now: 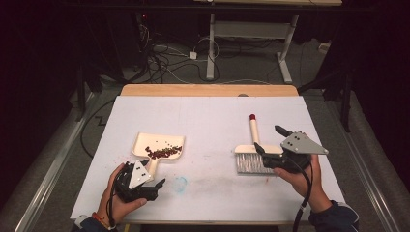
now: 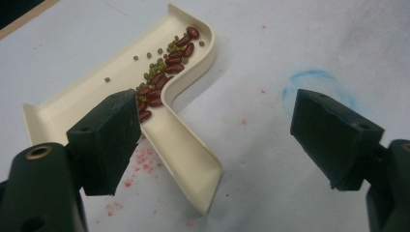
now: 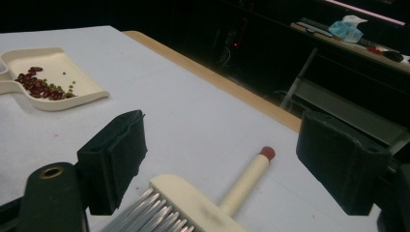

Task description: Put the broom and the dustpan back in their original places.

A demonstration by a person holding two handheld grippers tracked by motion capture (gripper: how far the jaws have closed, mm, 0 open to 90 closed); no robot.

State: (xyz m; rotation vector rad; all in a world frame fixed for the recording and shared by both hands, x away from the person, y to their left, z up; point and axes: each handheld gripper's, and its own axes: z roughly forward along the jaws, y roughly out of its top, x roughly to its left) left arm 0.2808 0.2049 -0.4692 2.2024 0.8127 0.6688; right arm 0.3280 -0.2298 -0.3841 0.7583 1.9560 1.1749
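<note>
Dustpan: a cream dustpan (image 1: 159, 145) is seen lying flat on the white table (image 1: 212, 116), left of centre; its handle (image 2: 186, 154) is pointed toward the person's side

Contents: red beans (image 2: 167, 67) and small green beans (image 2: 153, 72) are gathered along the pan's back wall near the handle; a few green ones are scattered further out on the pan floor

Left gripper: the left gripper (image 2: 212, 140) is held in a hand (image 1: 116, 198) just behind the handle; its jaws are spread wide with nothing between them; the handle is seen near the left jaw, not clasped

Brush: a cream hand brush (image 1: 252, 154) is laid right of centre, grey bristles (image 3: 145, 212) toward the person, red-tipped handle (image 3: 249, 176) directed to the far edge

Right gripper: the right gripper (image 3: 220, 164) is held over the brush head; its jaws are parted widely, one at each side of the brush, gripping nothing

Edges: a wooden strip (image 1: 208, 90) is exposed along the table's far edge; the dustpan is kept well in from the left edge, the brush well in from the right

Open room: bare surface is left between dustpan and brush and across the far half; a faint blue ring mark (image 2: 319, 84) and red specks (image 2: 140, 159) are noted near the dustpan handle
</note>
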